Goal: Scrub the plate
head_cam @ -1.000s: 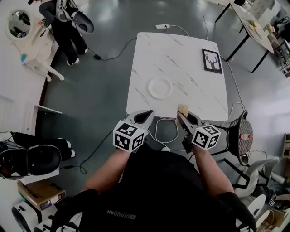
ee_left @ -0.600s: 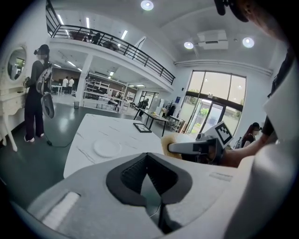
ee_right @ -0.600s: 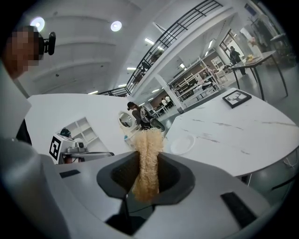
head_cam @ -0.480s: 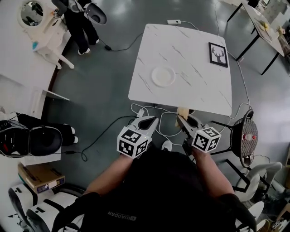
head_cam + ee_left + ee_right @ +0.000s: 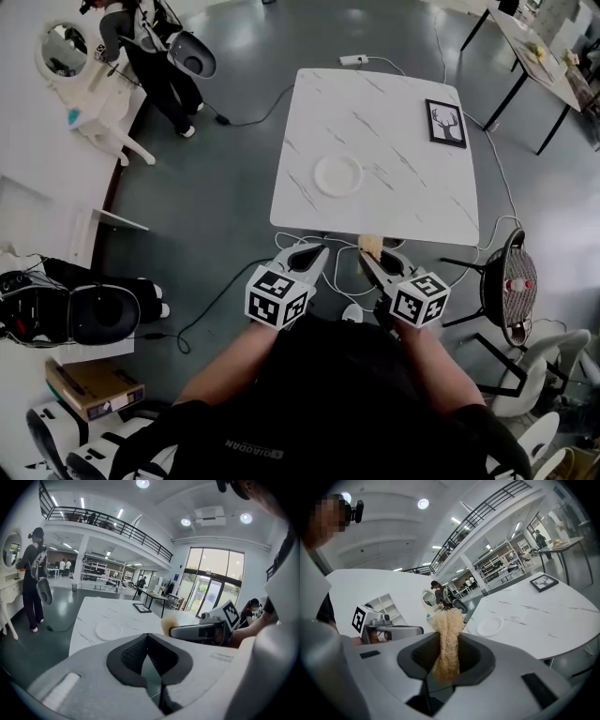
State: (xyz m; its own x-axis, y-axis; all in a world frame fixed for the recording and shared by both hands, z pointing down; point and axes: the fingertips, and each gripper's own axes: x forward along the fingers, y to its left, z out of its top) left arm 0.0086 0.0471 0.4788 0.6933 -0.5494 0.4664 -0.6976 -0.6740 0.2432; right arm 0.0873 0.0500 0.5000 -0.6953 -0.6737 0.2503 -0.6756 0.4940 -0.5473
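You hold both tools side by side in front of your body, short of the near edge of the white marble-patterned square table [image 5: 394, 159] and over the grey floor. Your left tongs [image 5: 312, 253] are pressed together with nothing between them; in the left gripper view the dark pads of the left tongs [image 5: 148, 639] meet at their tips. Your right tongs [image 5: 367, 257] pinch a tan, fuzzy scrubbing sponge [image 5: 371, 246], and the right gripper view shows that sponge [image 5: 448, 630] standing upright between the pads of the right tongs [image 5: 449, 645] and sticking out past their tips. From the left gripper view the sponge [image 5: 168, 624] shows at the tip of the right tongs, which point across to the left. The round white plate [image 5: 337, 174] lies flat on the table, on its left half and nearer to you than the middle, well apart from both tongs and untouched. The same plate [image 5: 490, 626] appears beyond the sponge in the right gripper view, and the plate [image 5: 108, 631] shows left of centre in the left gripper view. A small black-framed picture of a deer [image 5: 444, 124] lies near the table's far right corner, well apart from the plate. White cables [image 5: 333, 272] loop on the floor beneath the tongs. A person in dark clothes [image 5: 159, 56] stands beyond the table's far left corner.
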